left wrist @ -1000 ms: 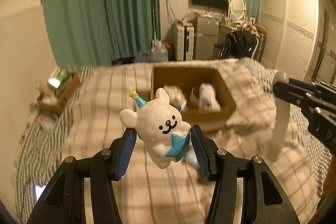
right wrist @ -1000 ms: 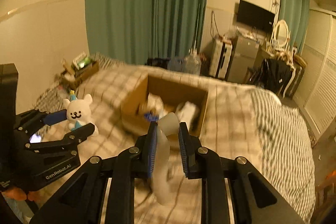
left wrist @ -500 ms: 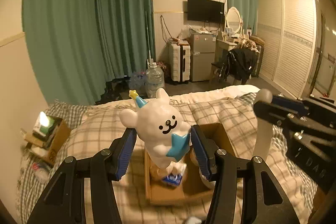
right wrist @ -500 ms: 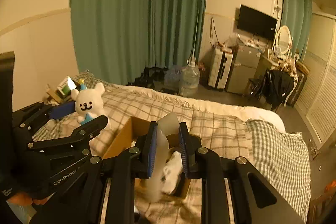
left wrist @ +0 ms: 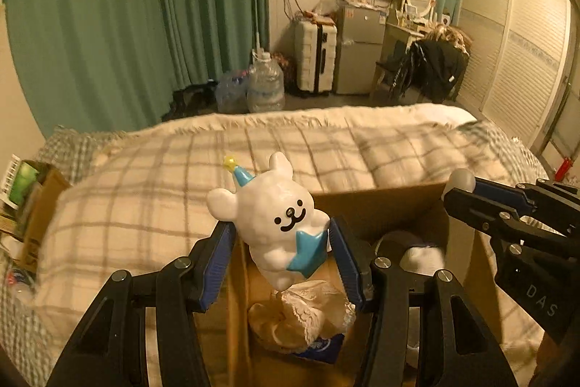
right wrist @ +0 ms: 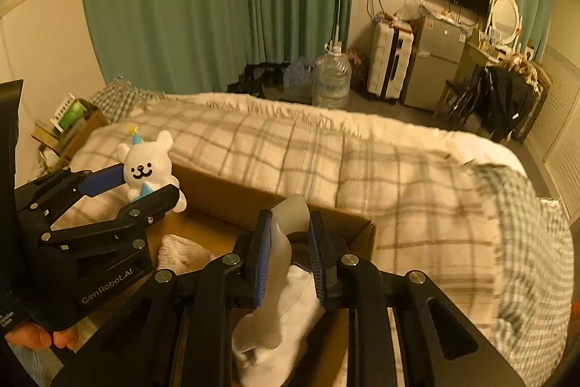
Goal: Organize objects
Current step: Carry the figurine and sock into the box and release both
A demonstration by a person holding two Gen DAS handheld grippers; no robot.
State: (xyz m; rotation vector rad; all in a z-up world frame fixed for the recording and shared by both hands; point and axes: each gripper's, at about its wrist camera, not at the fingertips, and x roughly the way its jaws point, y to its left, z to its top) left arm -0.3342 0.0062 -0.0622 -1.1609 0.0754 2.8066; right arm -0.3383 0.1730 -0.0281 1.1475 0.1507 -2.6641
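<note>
Our left gripper (left wrist: 281,243) has its blue-padded fingers (left wrist: 216,262) drawn in against a white bear figurine (left wrist: 270,220), pinching it at the body below the arms, with the jaws only as far apart as the toy is wide. The bear wears a blue party hat with a yellow tip and clutches a blue star; it sits tilted, head leaning away from us, and hangs above the near left part of an open cardboard box (left wrist: 377,202) that rests on the plaid blanket (left wrist: 145,191) of the bed. Our right gripper (right wrist: 288,251) is closed much narrower, its pads pressed on a pale translucent bottle (right wrist: 281,242) that stands nearly upright between them, rounded top poking out above the fingertips and lower end reaching down into the box. From the left wrist camera we see only the bottle's rounded tip showing past the right gripper's black finger. Inside the box lie a white knitted sock (right wrist: 290,307), directly beneath the bottle, and a crumpled lacy cloth (left wrist: 304,311) just below the bear. Neither held thing touches the box walls, as far as we can tell.
</note>
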